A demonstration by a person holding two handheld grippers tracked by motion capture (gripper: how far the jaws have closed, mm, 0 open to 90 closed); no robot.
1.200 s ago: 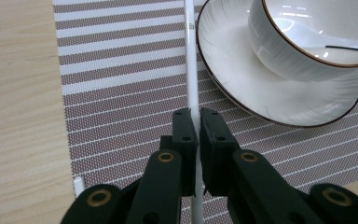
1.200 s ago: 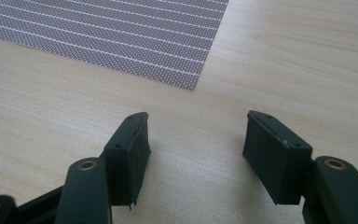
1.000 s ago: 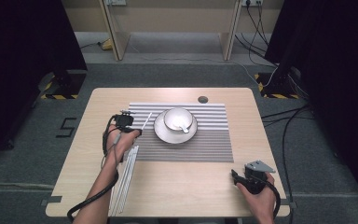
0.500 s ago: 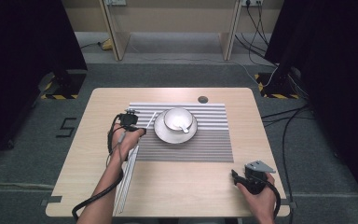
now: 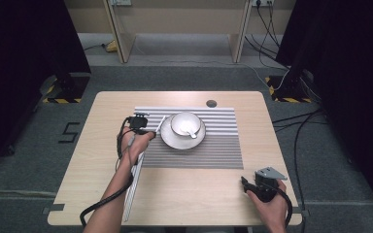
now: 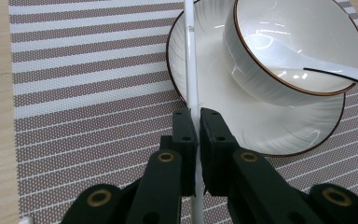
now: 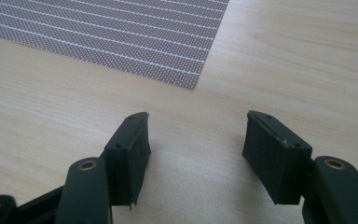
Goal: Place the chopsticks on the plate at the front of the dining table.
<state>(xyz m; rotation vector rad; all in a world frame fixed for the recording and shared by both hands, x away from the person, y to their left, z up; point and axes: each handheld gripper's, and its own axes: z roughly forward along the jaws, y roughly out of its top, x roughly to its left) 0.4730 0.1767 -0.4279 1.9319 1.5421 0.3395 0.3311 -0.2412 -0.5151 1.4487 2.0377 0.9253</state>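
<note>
My left gripper (image 6: 199, 112) is shut on a thin white stick (image 6: 189, 56) that runs up between the jaws and lies over the rim of a white saucer (image 6: 214, 65). On the saucer stands a white bowl (image 6: 279, 51) with a white spoon (image 6: 307, 63) in it. From the high view, the left gripper (image 5: 148, 132) sits just left of the saucer (image 5: 172, 141) and bowl (image 5: 184, 122), on the striped placemat (image 5: 209, 153). My right gripper (image 7: 196, 135) stands open over bare wood, nothing between its jaws, near the table's front right corner (image 5: 245, 183).
Several pale thin sticks (image 5: 132, 189) lie along the placemat's left edge beneath the left forearm. A dark round hole (image 5: 211, 103) marks the table behind the placemat. The placemat's corner (image 7: 121, 37) lies ahead of the right gripper. Black cables trail from both grippers.
The left gripper has shifted a little to the right, toward the saucer, with the white stick still in it. The right gripper has kept still.
</note>
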